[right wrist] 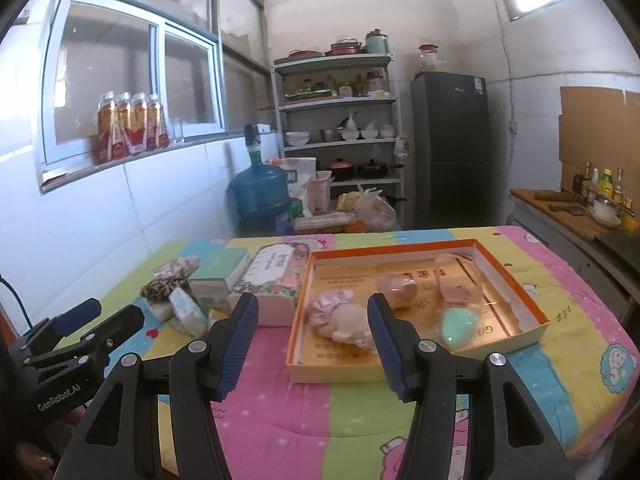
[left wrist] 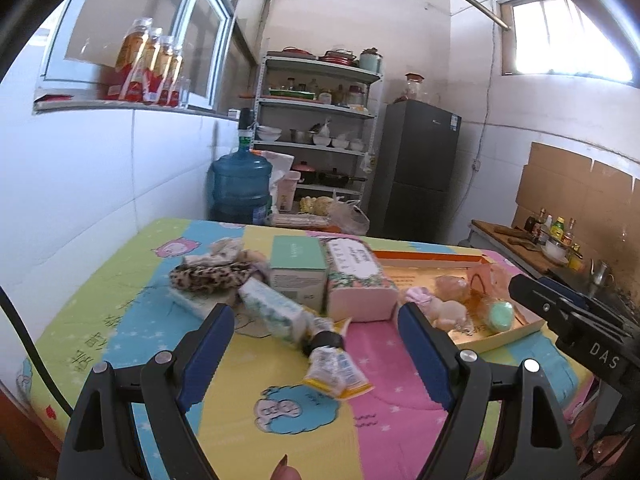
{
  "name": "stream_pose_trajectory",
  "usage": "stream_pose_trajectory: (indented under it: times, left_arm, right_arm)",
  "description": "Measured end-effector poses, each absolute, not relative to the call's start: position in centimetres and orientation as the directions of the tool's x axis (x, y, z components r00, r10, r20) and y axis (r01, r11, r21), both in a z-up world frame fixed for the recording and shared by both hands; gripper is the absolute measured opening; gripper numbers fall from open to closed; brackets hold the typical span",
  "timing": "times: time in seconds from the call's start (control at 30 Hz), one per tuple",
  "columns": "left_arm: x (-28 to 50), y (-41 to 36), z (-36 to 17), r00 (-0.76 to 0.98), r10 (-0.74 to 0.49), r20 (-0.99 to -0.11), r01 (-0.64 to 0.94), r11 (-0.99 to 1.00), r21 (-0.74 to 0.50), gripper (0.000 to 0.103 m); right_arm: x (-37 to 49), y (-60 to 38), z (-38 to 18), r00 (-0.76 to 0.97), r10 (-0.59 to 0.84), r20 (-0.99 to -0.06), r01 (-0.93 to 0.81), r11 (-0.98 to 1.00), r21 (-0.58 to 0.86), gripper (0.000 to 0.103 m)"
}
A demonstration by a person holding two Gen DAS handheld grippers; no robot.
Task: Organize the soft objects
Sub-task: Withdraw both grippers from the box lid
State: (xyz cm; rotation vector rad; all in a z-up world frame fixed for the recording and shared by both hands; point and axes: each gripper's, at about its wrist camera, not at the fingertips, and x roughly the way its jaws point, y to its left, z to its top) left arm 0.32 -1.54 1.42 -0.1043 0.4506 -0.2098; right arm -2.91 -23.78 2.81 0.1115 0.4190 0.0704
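A shallow orange-rimmed box (right wrist: 516, 280) lies on the quilt-covered table. It holds a pink plush toy (right wrist: 340, 316), a mint green egg-shaped sponge (right wrist: 458, 324) and clear-wrapped soft items (right wrist: 400, 288). Left of the box stand a floral tissue pack (left wrist: 356, 280) and a green carton (left wrist: 296, 268). Near them lie a leopard scrunchie (left wrist: 208, 276), a small tissue packet (left wrist: 272, 308) and a yellow-edged packet (left wrist: 336, 372) by a black hair tie (left wrist: 326, 340). My left gripper (left wrist: 314, 312) hovers open before the packets. Before the box's near left corner, my right gripper (right wrist: 313, 300) is open and holds nothing.
A blue water jug (left wrist: 240, 184), a metal shelf with dishes (left wrist: 316, 120) and a grey fridge (left wrist: 416, 168) stand behind the table. A counter with bottles (right wrist: 600, 200) runs along the right. The white wall borders the table's left side.
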Motion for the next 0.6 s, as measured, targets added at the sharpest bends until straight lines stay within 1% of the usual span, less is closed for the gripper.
stream_pose_trajectory:
  times: [0.3, 0.6]
  left_arm:
    - [0.5, 1.5, 0.1, 0.879, -0.171, -0.445, 0.116, 0.982, -0.148, 0.084]
    - [1.2, 3.9, -1.2, 0.881, -0.127, -0.456, 0.073, 0.988, -0.135, 0.084]
  right_arm:
    - [-2.3, -21.2, 1.9, 0.896, 0.138, -0.422, -0.101, 0.989, 0.11, 0.059]
    - [-0.1, -17.9, -0.1, 0.851, 0.221, -0.477, -0.181, 0.975, 0.13, 0.059]
